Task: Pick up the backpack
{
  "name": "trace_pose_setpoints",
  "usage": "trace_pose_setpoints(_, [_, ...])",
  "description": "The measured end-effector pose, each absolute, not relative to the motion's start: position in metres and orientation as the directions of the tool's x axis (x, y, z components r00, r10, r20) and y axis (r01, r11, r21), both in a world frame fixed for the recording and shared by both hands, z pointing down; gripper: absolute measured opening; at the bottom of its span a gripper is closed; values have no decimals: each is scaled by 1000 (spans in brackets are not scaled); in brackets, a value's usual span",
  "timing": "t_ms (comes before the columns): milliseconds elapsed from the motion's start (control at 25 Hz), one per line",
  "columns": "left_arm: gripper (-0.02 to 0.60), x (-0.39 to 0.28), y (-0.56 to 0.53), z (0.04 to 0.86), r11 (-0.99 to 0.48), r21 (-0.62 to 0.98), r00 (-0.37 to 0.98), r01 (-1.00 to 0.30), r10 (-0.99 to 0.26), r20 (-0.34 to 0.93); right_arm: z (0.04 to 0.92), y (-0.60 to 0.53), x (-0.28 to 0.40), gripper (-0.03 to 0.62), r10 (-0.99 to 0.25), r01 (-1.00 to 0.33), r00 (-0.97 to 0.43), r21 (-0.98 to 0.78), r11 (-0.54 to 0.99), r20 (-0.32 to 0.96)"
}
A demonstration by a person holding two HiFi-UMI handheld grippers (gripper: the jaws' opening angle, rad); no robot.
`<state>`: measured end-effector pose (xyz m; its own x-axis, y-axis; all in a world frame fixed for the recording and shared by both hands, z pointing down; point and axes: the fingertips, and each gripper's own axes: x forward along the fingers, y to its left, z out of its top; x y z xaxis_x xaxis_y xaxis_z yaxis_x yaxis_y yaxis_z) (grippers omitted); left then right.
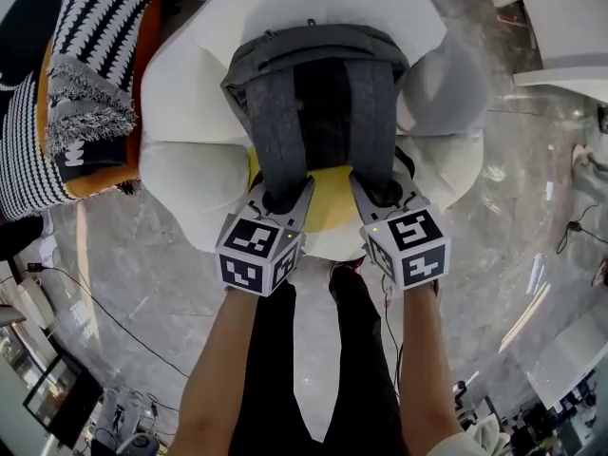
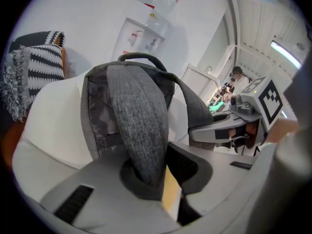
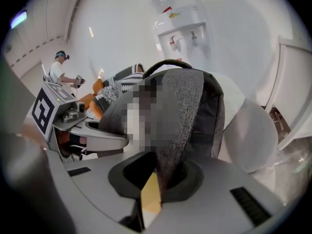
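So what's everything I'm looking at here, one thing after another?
backpack: one, grey, lying on the white seat
shoulder straps: two, grey, running from the backpack towards the person
yellow thing: one, under the strap ends; can't tell what it is
seat: one, white, padded, mid-floor
throw: one, black-and-white striped, fringed, on an orange seat at left
water dispenser: one, white, by the wall beyond the seat
cables: several, dark, on the marbled floor
bystander: one, far across the room
left gripper: one, grey, fingers shut on one strap
right gripper: one, grey, fingers shut on the other strap
forearms: two, behind the grippers
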<state>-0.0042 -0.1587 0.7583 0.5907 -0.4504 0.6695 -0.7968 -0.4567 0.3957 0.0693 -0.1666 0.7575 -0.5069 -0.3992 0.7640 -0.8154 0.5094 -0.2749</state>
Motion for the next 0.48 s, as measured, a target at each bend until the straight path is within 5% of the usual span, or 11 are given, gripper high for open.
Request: trace_pose_setpoints(480, [43,2,-133,752,-468,429,622,-772,-424,658,740,-143,65,35,-428,-827,-522,-315,465,738])
